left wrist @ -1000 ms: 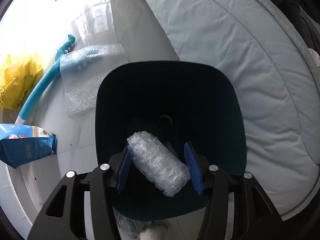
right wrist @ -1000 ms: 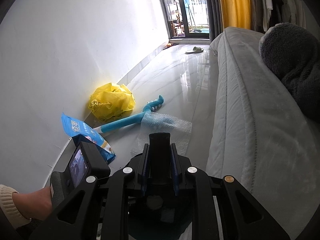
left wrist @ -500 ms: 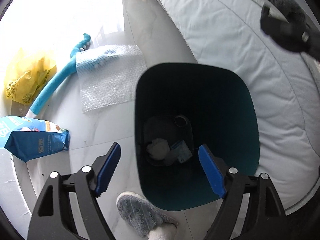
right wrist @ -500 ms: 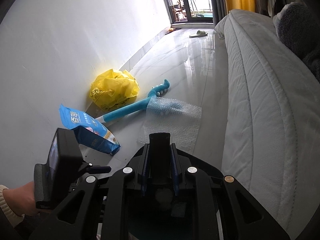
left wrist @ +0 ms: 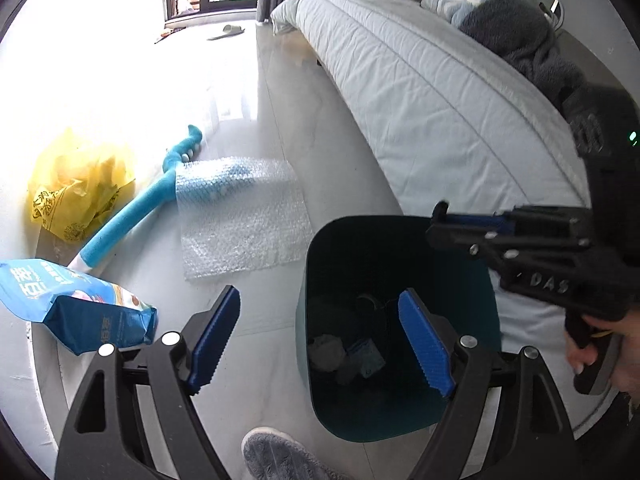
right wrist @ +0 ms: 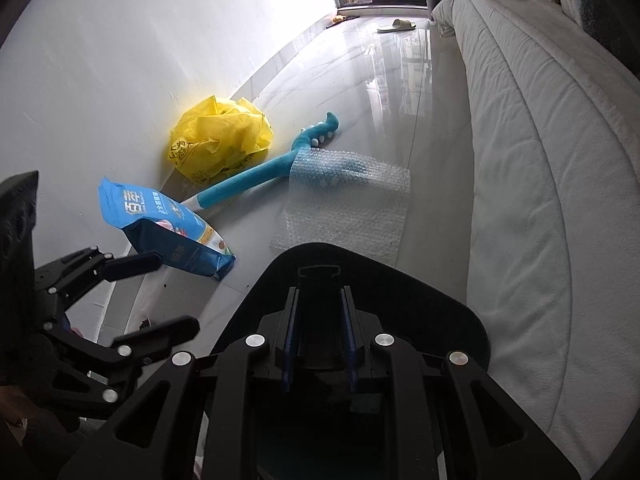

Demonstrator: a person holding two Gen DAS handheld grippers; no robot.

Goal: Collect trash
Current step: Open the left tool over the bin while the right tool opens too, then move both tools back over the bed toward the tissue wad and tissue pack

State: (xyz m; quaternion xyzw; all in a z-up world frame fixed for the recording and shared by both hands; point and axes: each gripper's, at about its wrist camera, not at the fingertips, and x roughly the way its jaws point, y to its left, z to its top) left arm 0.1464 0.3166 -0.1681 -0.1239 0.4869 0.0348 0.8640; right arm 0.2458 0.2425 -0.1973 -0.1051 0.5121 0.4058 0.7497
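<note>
Bin (left wrist: 400,420) under L gripper (left wrist: 320,344), apart, empty; R gripper (right wrist: 319,344) clamped on bin rim.

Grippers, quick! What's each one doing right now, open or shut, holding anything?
Left gripper: open, empty; its jaws have just been opening over the bin.
Right gripper: shut on the bin's rim.

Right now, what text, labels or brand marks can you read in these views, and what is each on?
"DAS": raised letters on the black body of the right gripper, seen from the left wrist view.
Blue snack bag: large white Chinese characters, too distorted to read reliably.
Yellow plastic bag: dark print and a round logo, too blurred to read.
Nothing else legible.
</note>
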